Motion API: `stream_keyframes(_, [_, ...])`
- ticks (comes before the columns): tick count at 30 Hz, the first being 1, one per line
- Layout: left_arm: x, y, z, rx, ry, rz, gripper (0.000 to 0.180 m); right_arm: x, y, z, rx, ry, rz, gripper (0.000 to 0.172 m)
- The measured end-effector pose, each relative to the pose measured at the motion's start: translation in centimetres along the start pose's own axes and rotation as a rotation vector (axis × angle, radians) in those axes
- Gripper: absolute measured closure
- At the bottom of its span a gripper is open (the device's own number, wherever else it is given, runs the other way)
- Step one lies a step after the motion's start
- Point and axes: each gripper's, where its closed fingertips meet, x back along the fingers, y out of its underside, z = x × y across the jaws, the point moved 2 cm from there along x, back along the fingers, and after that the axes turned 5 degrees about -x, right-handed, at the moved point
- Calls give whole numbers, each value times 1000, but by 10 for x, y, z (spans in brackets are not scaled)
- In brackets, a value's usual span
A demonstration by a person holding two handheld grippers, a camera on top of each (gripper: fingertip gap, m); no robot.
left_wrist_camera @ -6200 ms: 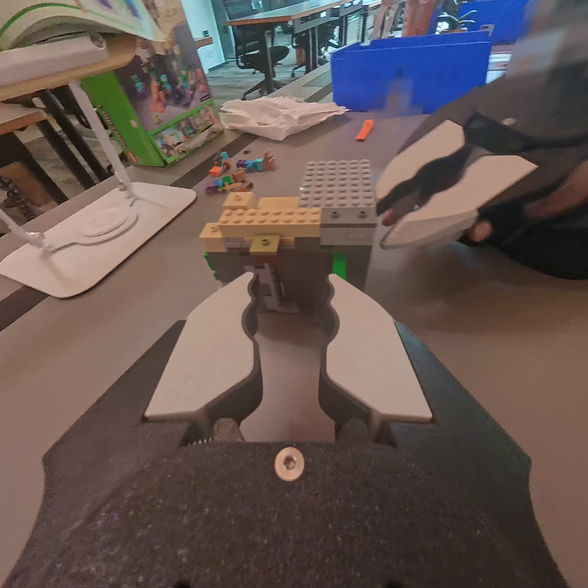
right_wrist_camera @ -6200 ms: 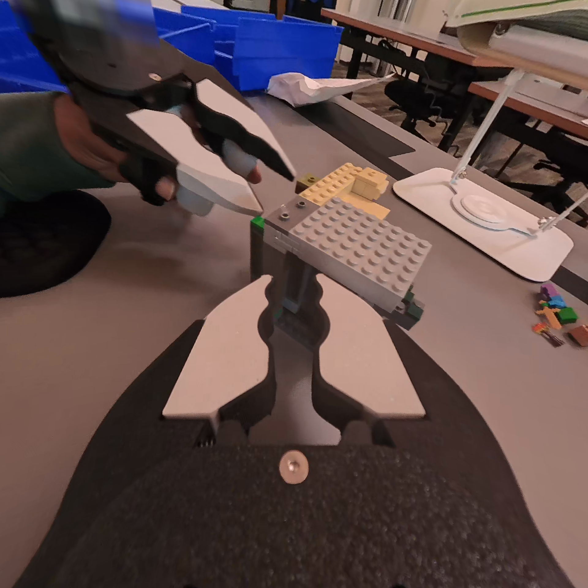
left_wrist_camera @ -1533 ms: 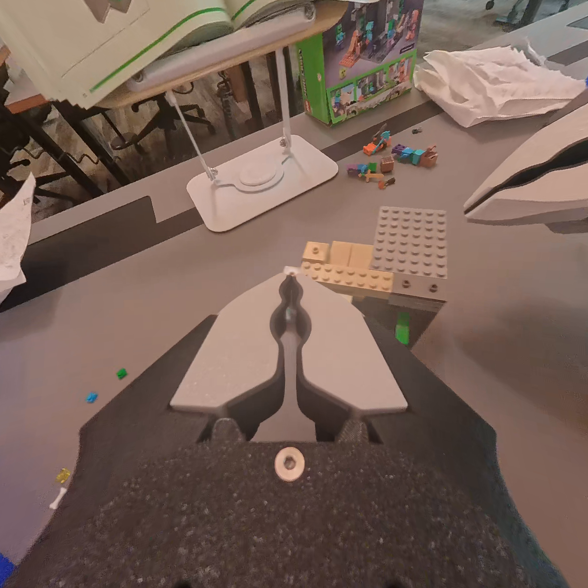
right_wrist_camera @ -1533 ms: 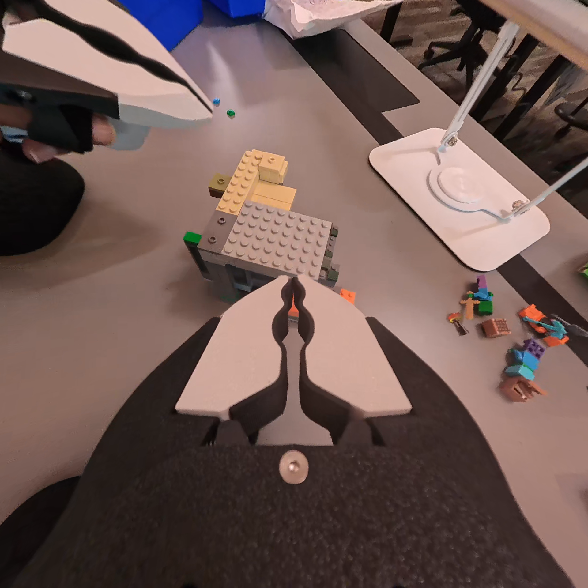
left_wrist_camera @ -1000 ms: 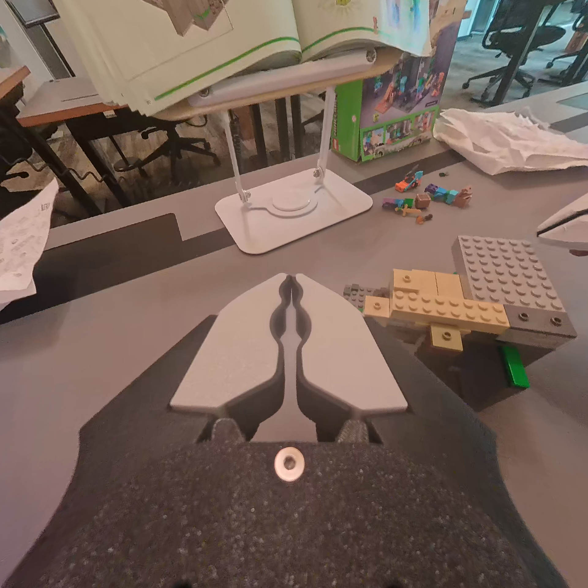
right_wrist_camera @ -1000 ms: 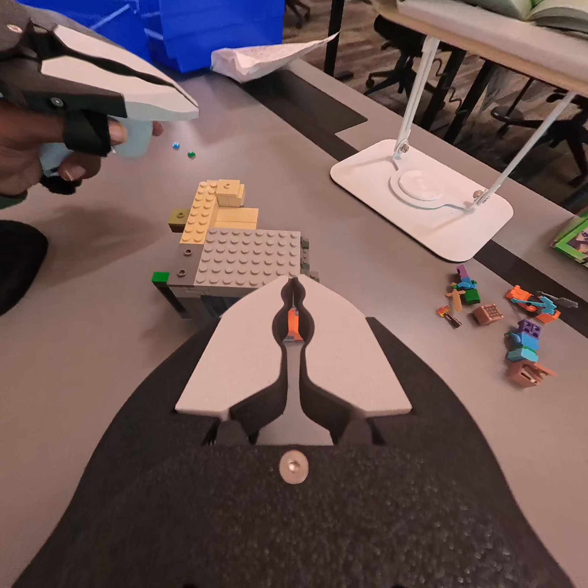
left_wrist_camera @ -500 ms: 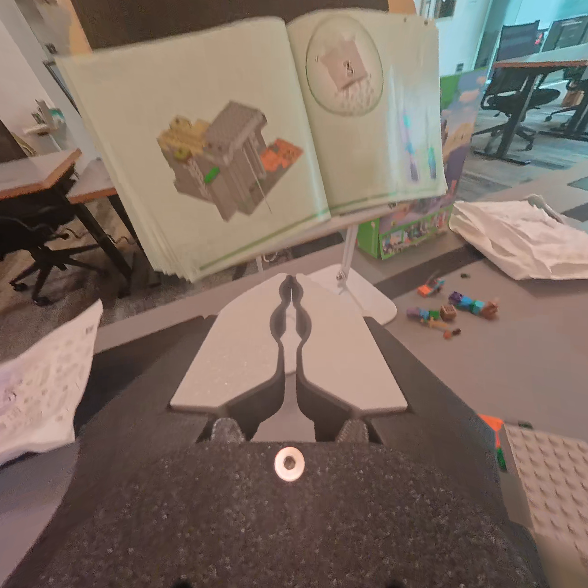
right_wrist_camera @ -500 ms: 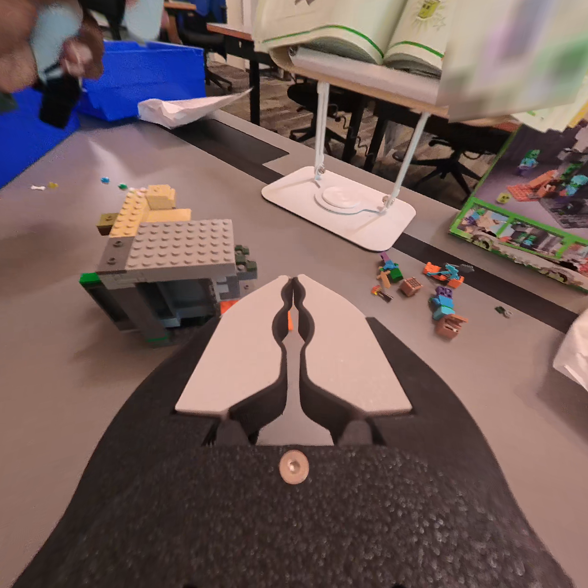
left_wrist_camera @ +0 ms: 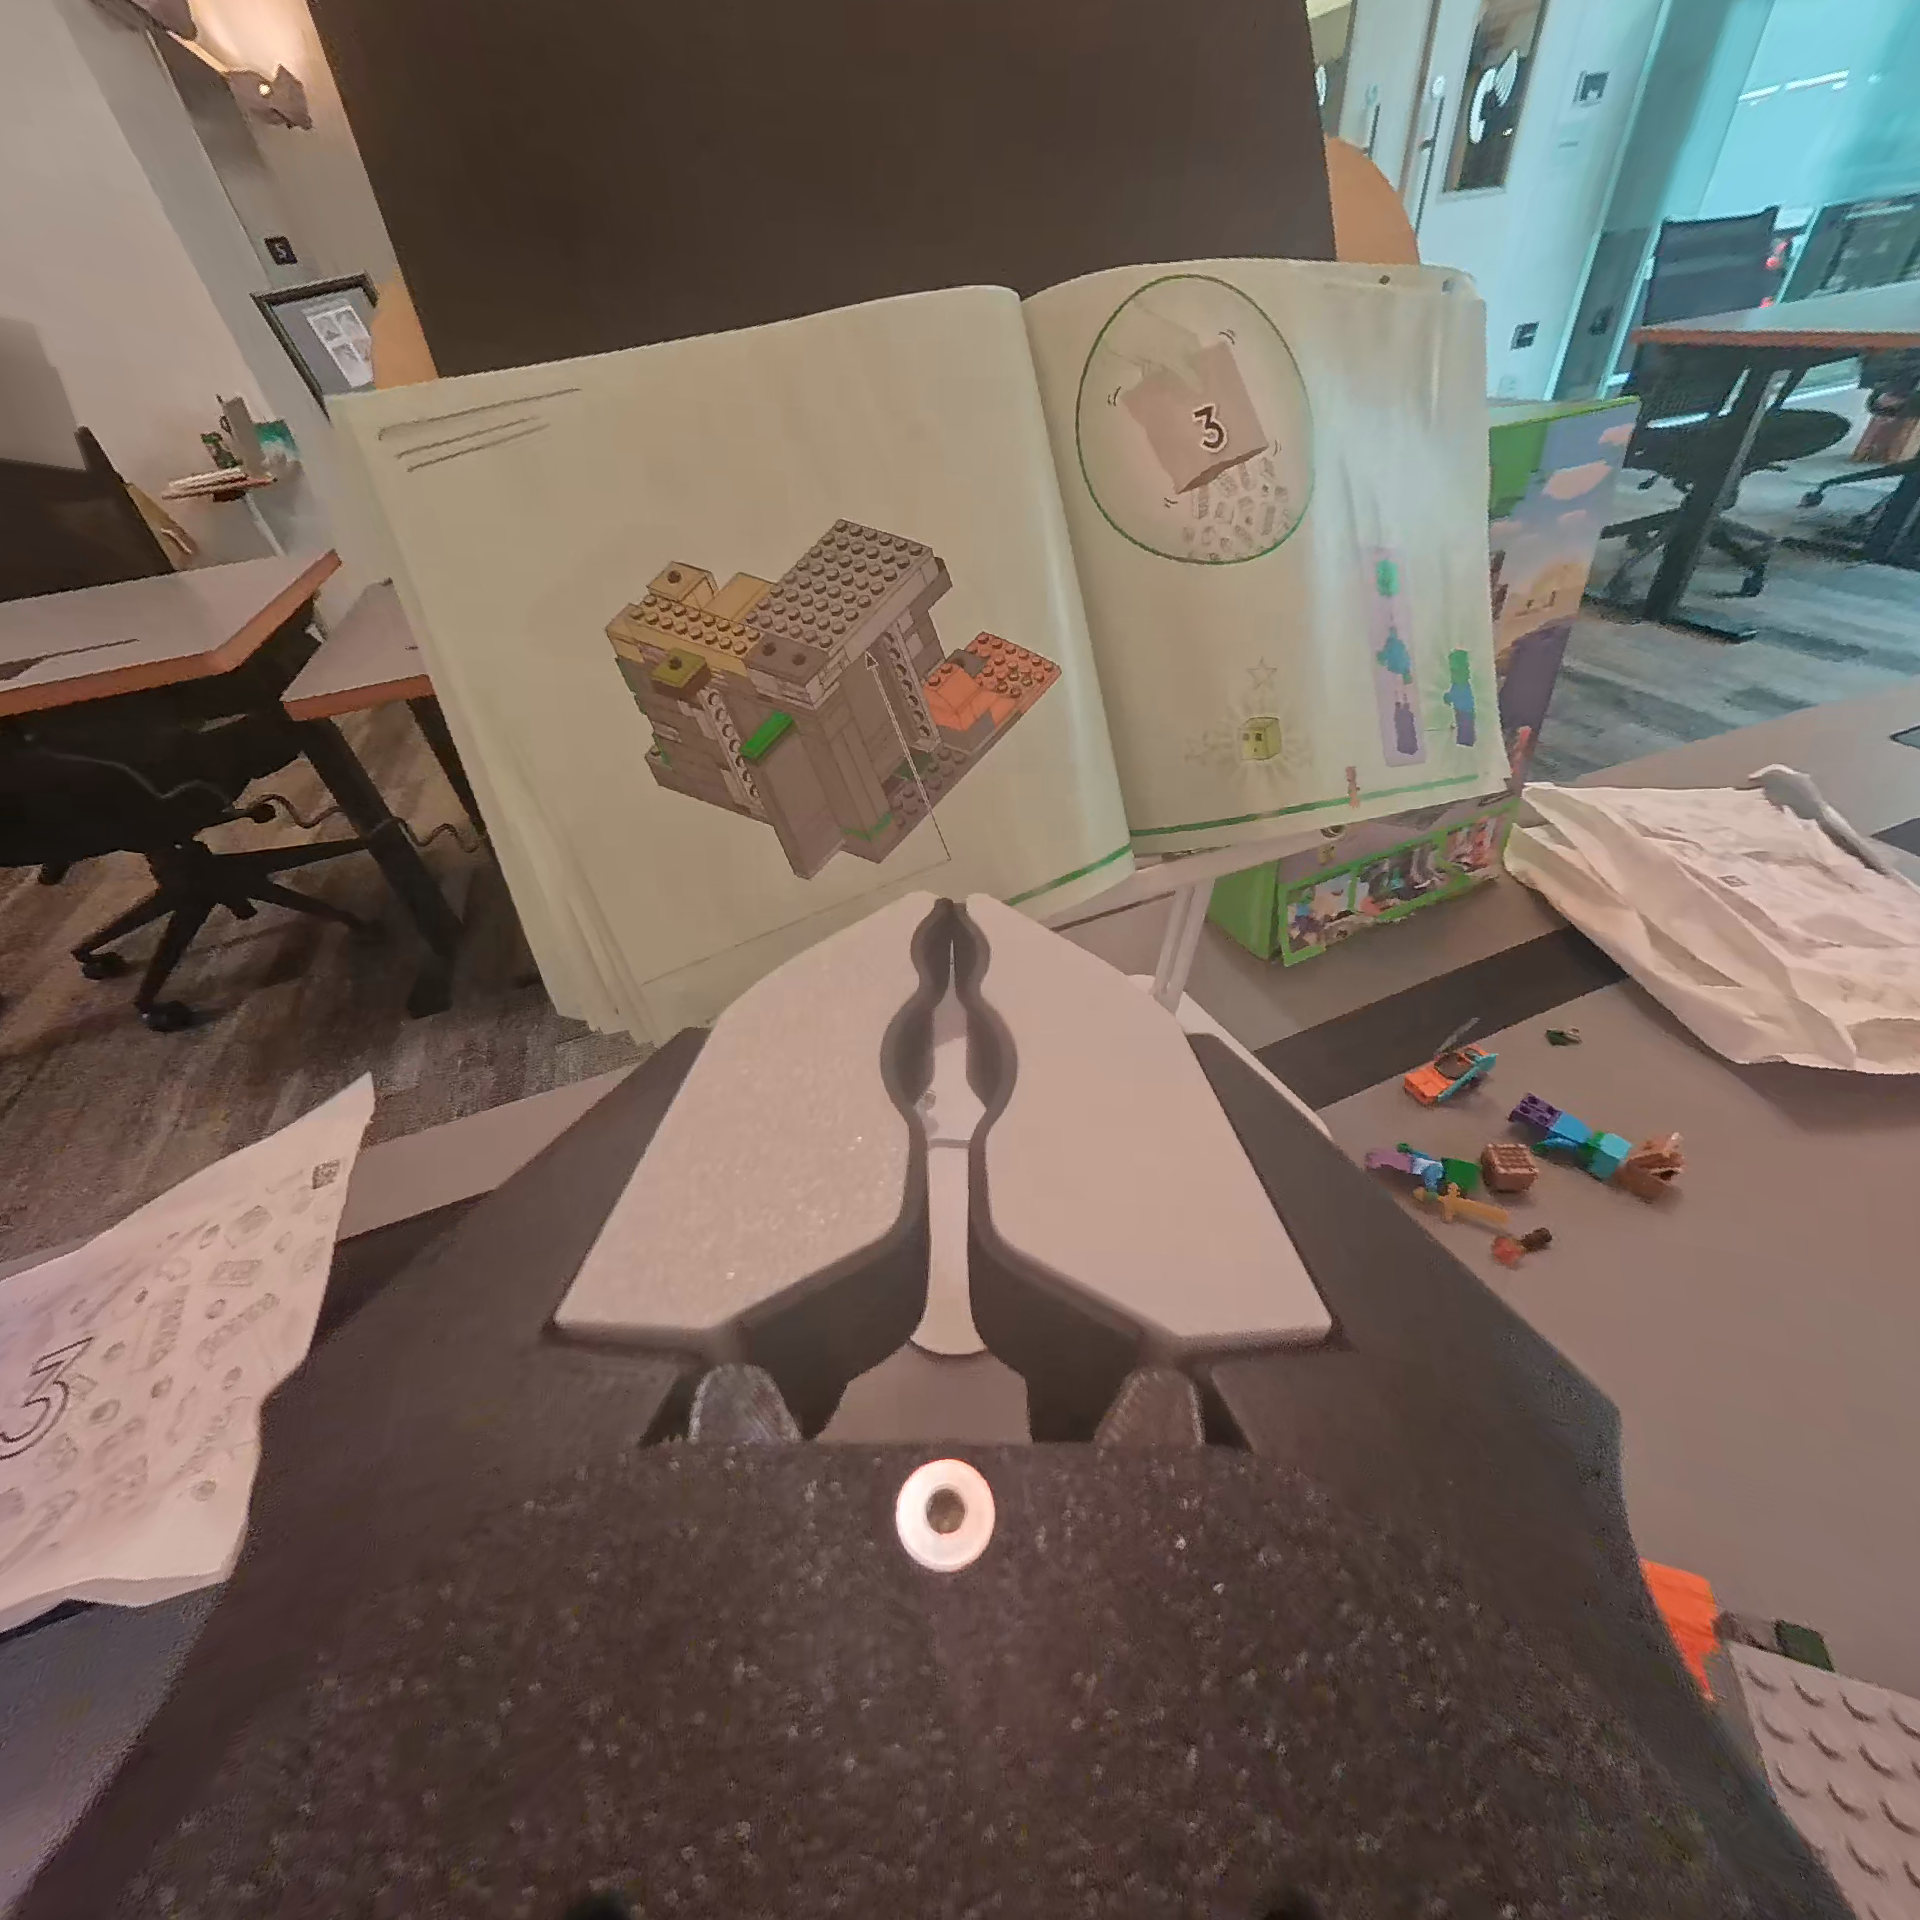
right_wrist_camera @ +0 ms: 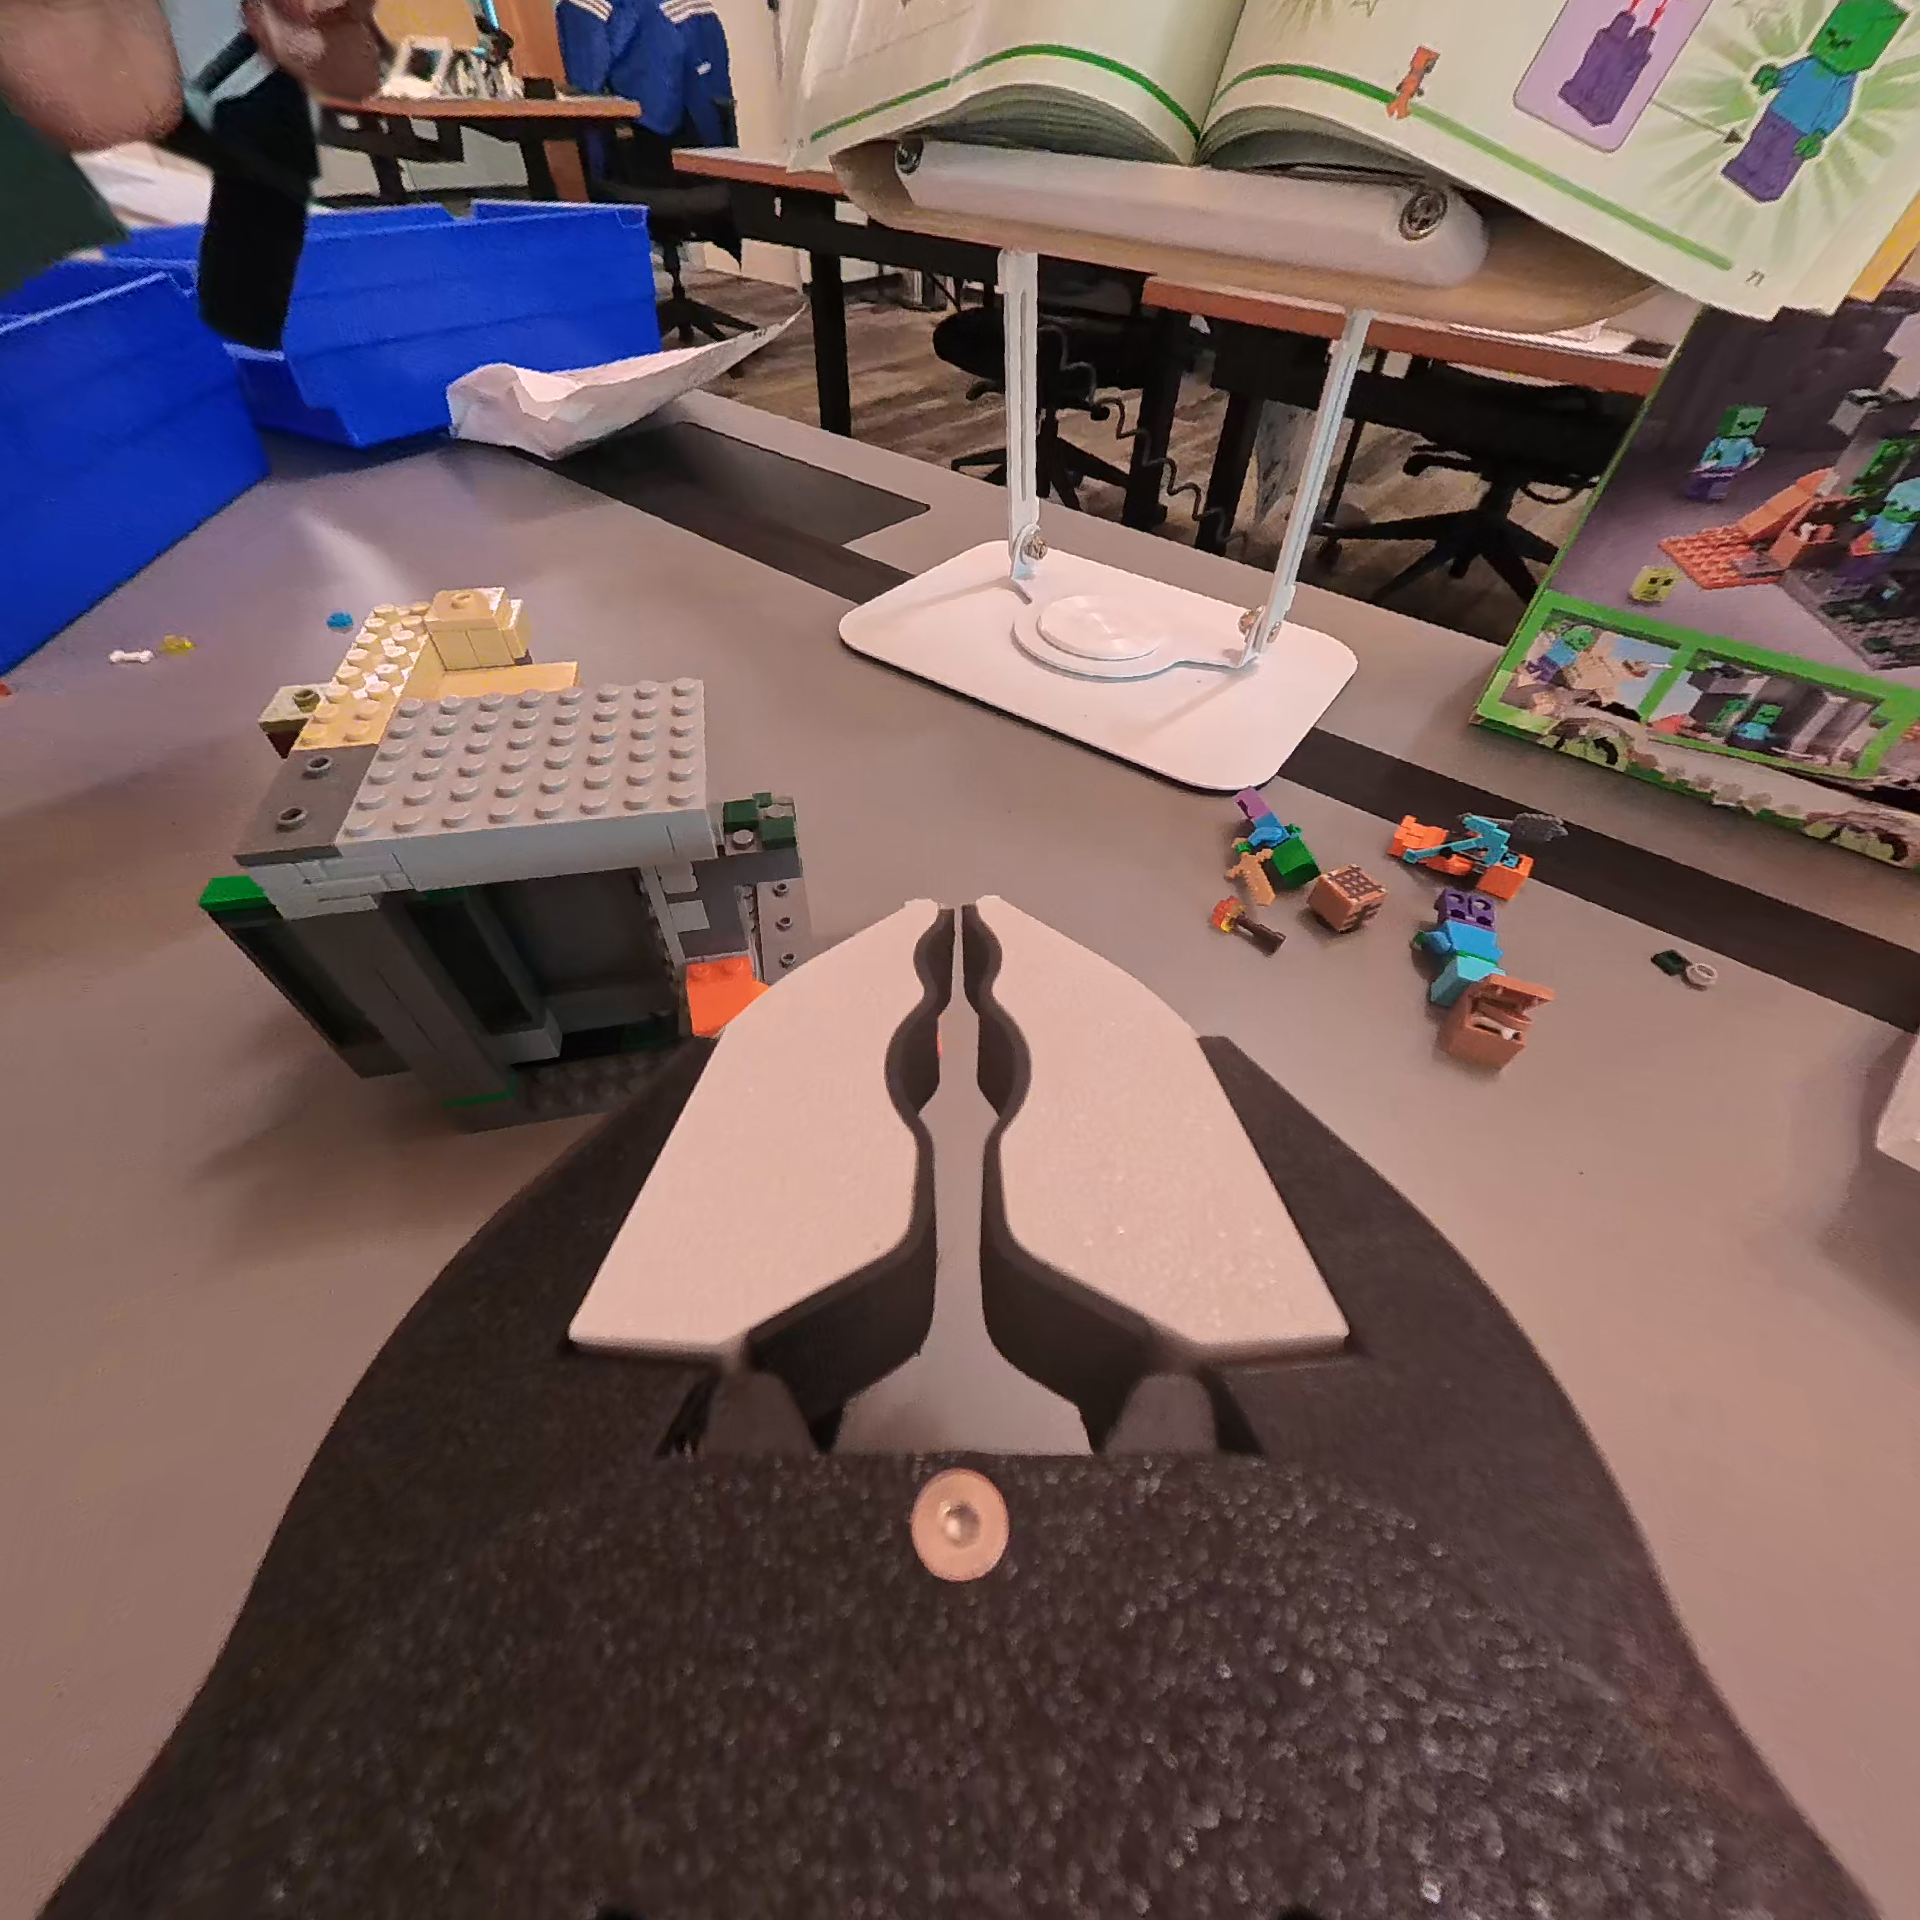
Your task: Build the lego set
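Right wrist view puts the right tool [right_wrist_camera: 956, 914], its tips together on nothing, low over the grey bench [right_wrist_camera: 1039, 862]. The brick building [right_wrist_camera: 499, 862] stands just left of those tips, and loose small figures [right_wrist_camera: 1455, 925] lie to the right. Raised higher, the left tool [left_wrist_camera: 951, 914], also closed and empty, faces the far open instruction booklet [left_wrist_camera: 790, 644].
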Motion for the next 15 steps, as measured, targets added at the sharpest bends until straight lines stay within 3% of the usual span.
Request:
stream_keyframes(6, [18, 10, 14, 43, 61, 14, 180, -1, 4, 2, -15, -3, -2, 170])
stream_keyframes(15, [67, 33, 41, -39, 149, 13, 169, 0, 1, -3, -44, -50, 21, 168])
